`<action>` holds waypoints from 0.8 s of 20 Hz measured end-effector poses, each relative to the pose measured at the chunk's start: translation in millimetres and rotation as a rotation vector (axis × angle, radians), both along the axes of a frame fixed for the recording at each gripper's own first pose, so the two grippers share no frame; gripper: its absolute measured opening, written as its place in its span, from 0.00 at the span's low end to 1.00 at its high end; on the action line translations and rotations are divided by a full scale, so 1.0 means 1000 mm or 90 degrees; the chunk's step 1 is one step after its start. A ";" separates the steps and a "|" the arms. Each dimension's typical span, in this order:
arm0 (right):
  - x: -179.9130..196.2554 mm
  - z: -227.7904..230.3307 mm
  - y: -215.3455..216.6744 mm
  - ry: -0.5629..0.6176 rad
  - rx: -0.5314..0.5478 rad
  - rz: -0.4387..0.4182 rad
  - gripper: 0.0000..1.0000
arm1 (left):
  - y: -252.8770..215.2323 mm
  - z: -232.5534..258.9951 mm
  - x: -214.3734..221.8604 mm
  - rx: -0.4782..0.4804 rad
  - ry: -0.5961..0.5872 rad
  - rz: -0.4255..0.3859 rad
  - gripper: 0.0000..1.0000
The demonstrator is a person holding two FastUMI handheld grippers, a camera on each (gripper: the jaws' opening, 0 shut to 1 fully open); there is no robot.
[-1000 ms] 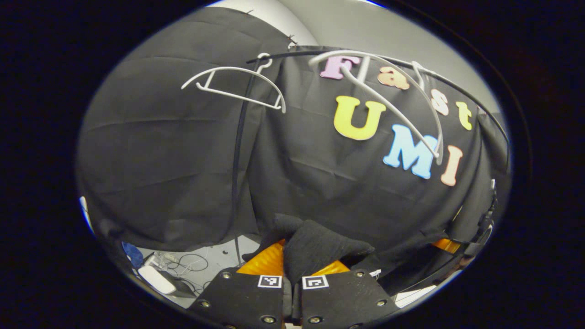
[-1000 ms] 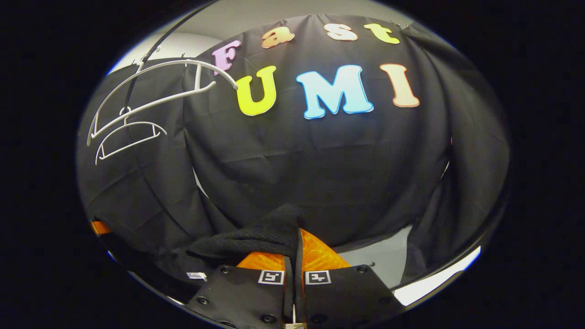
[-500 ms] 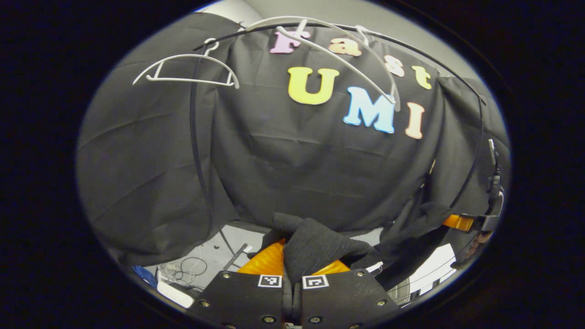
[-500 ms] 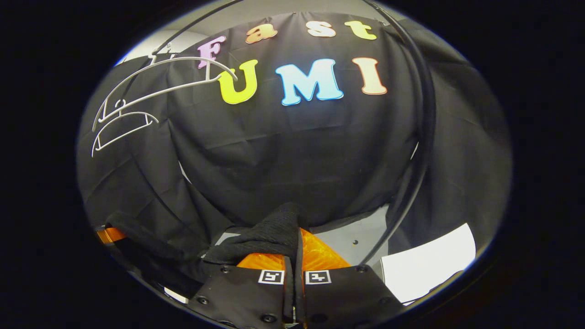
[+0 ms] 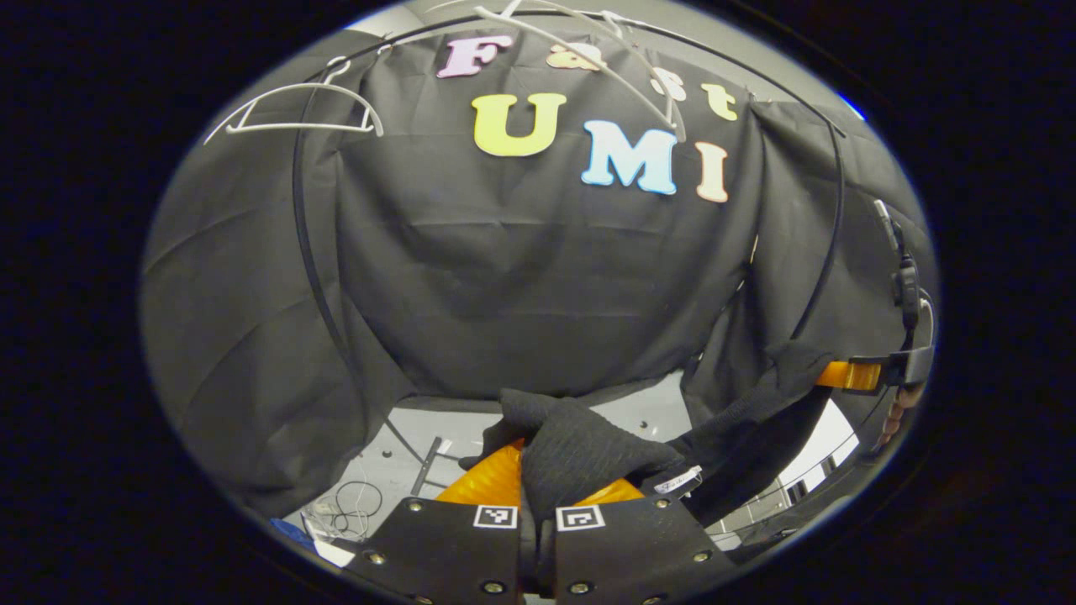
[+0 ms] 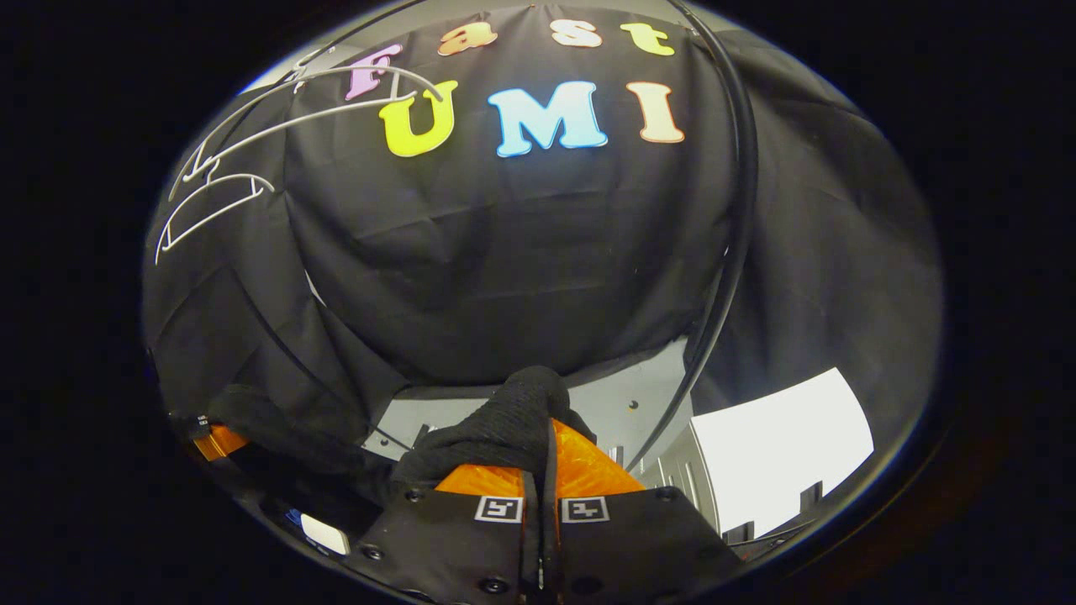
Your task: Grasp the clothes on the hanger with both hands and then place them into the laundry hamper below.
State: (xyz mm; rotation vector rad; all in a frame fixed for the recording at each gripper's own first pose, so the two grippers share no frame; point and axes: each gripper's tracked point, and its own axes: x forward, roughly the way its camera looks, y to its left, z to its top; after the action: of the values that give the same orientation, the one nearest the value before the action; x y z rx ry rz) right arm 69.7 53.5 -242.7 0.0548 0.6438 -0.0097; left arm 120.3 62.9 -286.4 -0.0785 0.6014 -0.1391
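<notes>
A black knit garment (image 5: pixel 588 449) hangs stretched between my two grippers, off the hangers. My left gripper (image 5: pixel 538 475) is shut on one end of it. In the left gripper view, the right gripper (image 5: pixel 853 375) holds the other end at the far right, with a hand behind it. My right gripper (image 6: pixel 546 458) is shut on the garment (image 6: pixel 504 420), which trails left to the left gripper (image 6: pixel 217 440). A white slatted hamper (image 6: pixel 777 437) stands low at the right, and shows again as the hamper (image 5: pixel 807 470).
Two bare white hangers (image 5: pixel 290 109) (image 5: pixel 588 46) hang from the black clothes rail (image 5: pixel 304 252) high above; the same hangers (image 6: pixel 277 126) show at upper left. The rail's post (image 6: pixel 733 252) curves down on the right. Cables (image 5: pixel 345 508) lie on the grey floor.
Both grippers have come down with the garment still gripped. The hangers have risen toward the top of both views, and more floor and the white hamper have come into sight.
</notes>
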 end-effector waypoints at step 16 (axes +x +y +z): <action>0.002 -0.100 0.071 0.176 0.020 0.073 0.01 | -0.017 -0.092 0.004 0.006 0.149 -0.067 0.02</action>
State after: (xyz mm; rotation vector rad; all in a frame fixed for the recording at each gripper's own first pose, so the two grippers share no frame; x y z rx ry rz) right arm 71.4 125.0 -342.4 0.0471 0.9221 0.1052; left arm 123.8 46.1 -378.3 -0.0550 0.8403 -0.2307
